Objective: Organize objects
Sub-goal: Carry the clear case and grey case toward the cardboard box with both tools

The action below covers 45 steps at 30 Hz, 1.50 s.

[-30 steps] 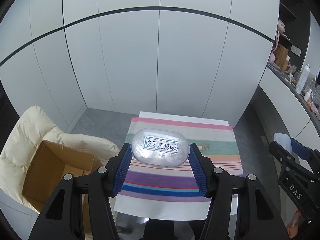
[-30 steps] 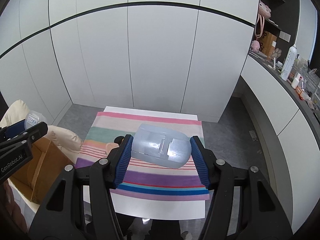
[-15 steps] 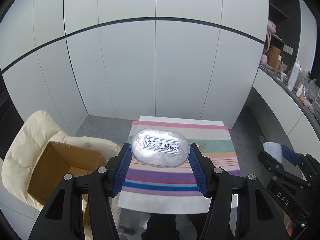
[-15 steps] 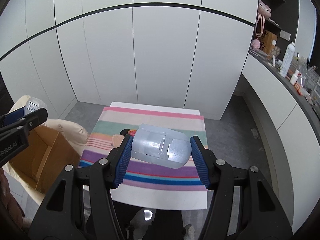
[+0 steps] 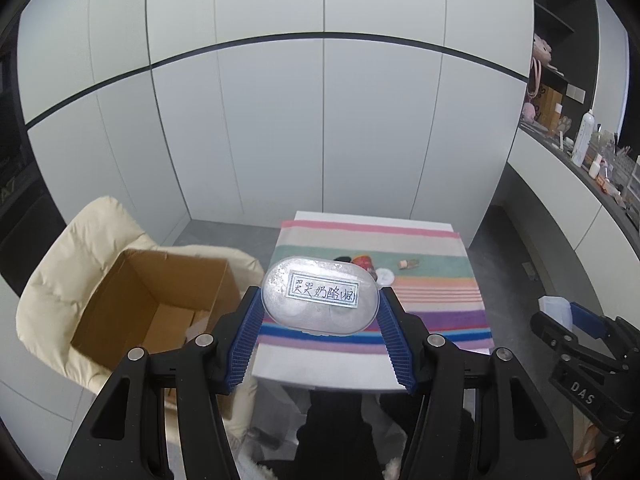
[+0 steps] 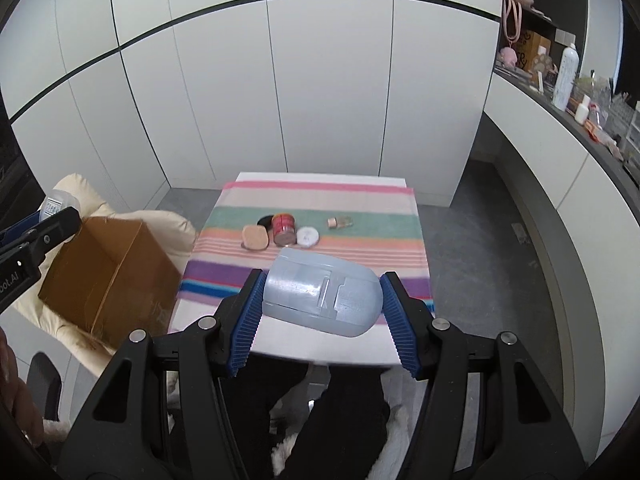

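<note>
Your left tool (image 5: 320, 312) covers part of the striped cloth (image 5: 436, 300) with the oval case (image 5: 320, 300) it clamps, and that case hides most of the red jar (image 5: 363, 261) and the white round lid (image 5: 385, 276) behind it. The handwritten label (image 5: 323, 291) on the case is too small for you to read with certainty. In the right wrist view, the pale blue case (image 6: 320, 292) blocks the near stripes, and the black disc (image 6: 265, 221) sits half hidden behind the jar. The cardboard box (image 5: 152, 300) has its near corner masked by the tool's arm. Bottles on the far shelf (image 6: 568, 92) are too small to identify. Your legs under the tabletop (image 6: 320, 354) are cut off.
</note>
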Motion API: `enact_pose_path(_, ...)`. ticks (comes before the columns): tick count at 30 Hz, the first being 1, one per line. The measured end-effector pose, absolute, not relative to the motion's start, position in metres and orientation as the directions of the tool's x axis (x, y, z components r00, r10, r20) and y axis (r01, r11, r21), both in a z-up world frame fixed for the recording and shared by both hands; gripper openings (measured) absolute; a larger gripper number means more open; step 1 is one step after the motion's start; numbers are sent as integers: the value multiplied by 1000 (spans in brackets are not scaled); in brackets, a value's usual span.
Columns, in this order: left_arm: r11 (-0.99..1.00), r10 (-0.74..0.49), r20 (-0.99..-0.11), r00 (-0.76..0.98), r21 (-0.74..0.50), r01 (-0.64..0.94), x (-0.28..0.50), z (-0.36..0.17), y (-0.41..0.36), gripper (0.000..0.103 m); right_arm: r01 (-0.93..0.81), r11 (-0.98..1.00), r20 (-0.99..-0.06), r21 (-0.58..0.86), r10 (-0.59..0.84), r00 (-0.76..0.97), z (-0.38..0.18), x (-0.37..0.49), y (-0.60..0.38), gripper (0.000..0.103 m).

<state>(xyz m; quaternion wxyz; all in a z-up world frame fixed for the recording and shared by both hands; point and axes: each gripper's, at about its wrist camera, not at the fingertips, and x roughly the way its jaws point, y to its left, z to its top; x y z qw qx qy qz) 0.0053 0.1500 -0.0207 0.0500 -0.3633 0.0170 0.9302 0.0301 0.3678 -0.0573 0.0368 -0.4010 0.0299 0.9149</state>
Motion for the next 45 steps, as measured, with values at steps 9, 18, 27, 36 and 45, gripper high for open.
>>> enact_pose_path(9,-994,94,-702,-706,-28,-104,33,-36,132,59,-69,-997,-746,25,28,-666,-66,82,364,61)
enact_pose_path(18,-997,72,-714,-696,-36,-66,43,-47,111,59,-18,-1000,-758,23,-6,-652,-71,89,348,61)
enact_pose_path(27,-999,52,-716,-697,-34,-39,43,-52,97,59,28,-999,-768,28,-40,-639,-78,86,330,61)
enact_pose_path(36,-999,8,-727,-687,-42,33,44,-58,66,59,115,-993,-783,22,-89,-616,-86,73,296,61)
enact_pose_path(45,-982,-98,-729,-677,-38,183,62,-62,2,59,261,-965,-785,24,-180,-593,-90,58,237,61)
